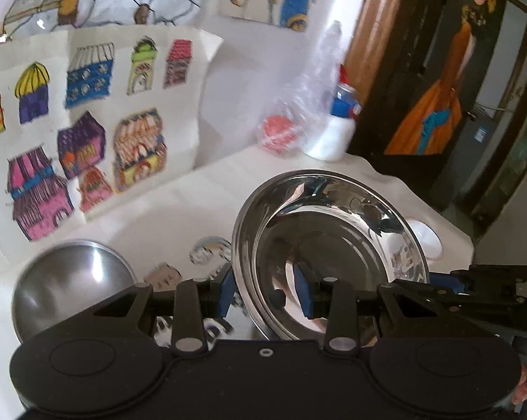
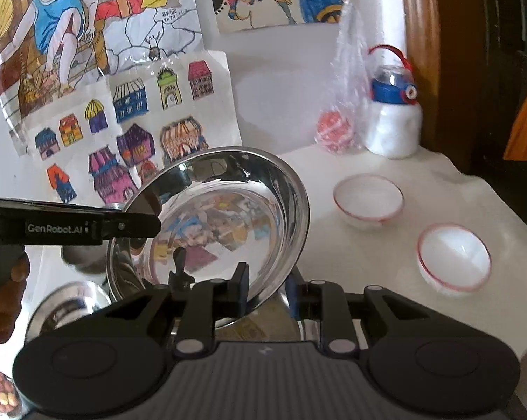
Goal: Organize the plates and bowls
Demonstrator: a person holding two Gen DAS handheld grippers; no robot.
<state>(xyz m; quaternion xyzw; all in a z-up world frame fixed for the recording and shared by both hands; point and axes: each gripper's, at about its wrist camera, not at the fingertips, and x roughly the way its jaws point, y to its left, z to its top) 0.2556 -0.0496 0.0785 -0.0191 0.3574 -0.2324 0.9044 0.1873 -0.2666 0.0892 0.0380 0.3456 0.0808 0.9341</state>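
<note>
A shiny steel plate hangs tilted above the white table. My left gripper is shut on its near-left rim, one blue pad outside and one inside. In the right wrist view the left gripper reaches in from the left, held by a hand. My right gripper is shut on the plate's lower rim; in the left wrist view the right gripper shows at the plate's right edge. An upturned steel bowl sits to the left. Two red-rimmed white bowls stand on the right.
A white bottle with a blue lid and a plastic bag holding something red stand at the back by the wall. Coloured drawings lean behind. The table edge drops off on the right.
</note>
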